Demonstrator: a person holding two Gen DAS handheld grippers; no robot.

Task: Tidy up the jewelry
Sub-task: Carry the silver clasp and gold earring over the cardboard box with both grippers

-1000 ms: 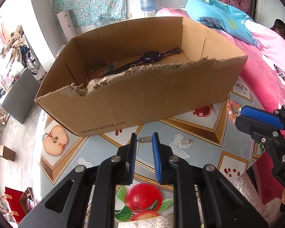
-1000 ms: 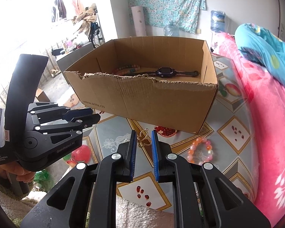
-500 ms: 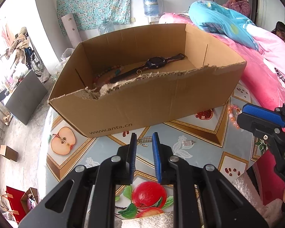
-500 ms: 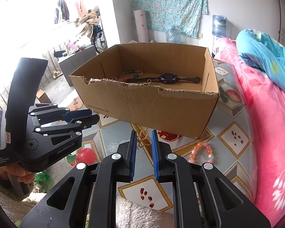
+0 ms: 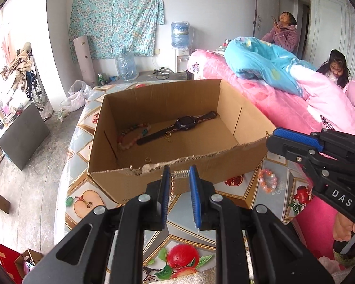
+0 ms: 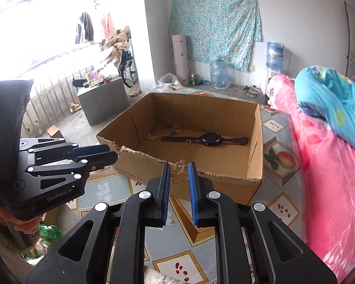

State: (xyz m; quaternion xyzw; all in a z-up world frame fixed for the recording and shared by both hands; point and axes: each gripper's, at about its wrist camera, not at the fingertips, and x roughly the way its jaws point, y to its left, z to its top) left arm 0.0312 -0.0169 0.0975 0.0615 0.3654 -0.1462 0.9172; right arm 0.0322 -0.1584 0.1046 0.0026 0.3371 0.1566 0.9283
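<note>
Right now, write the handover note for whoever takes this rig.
Left claw: shut on a silver chain piece, in front of the cardboard box.
Right claw: shut on a gold ornament.
Done: watch, bead strand and small rings lie in the box.
Left: drop both pieces in, then fetch the pink bracelet from the table.

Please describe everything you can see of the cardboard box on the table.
The cardboard box is brown, open at the top, and stands upright on the patterned table. Its flaps are gone; the near rim is torn and ragged. Small print runs along the near wall. Inside lie a dark watch, a bead bracelet and small gold rings. The table carries it; neither gripper touches it.
</note>
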